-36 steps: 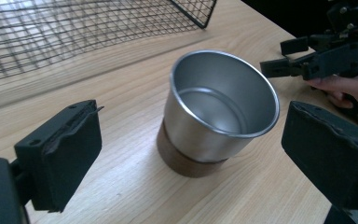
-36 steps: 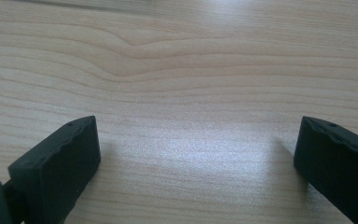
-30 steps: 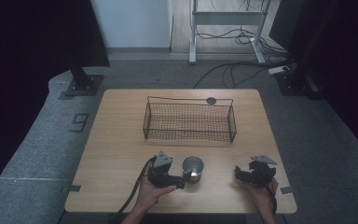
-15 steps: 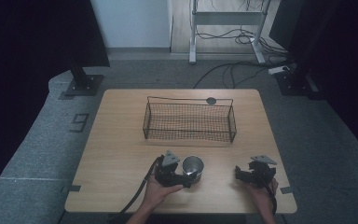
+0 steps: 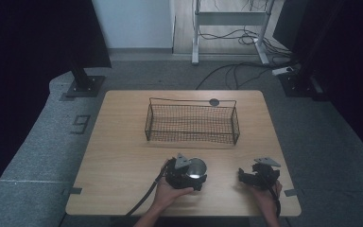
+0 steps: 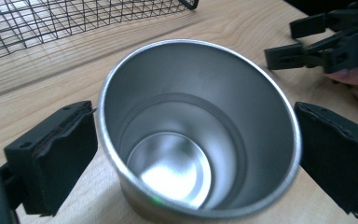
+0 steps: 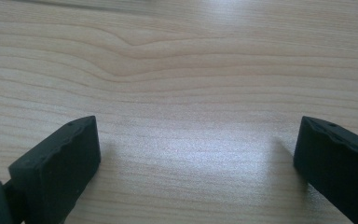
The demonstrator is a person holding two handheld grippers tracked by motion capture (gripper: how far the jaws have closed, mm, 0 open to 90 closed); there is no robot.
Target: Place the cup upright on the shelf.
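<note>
On the wooden table, wire basket sits mid-table. Near the front edge, steel cup stands upright between the left gripper jaws; they've just been opening, pads flank the rim, slight gaps visible. Right gripper wide open, holding nothing, well right of cup.

A shiny silver steel cup with a bright mirrored base stands on a pale wood-grain worktop. The tongs are matt black, the left tongs and the right tongs alike. The wire basket is black mesh. The floor is speckled grey.
</note>
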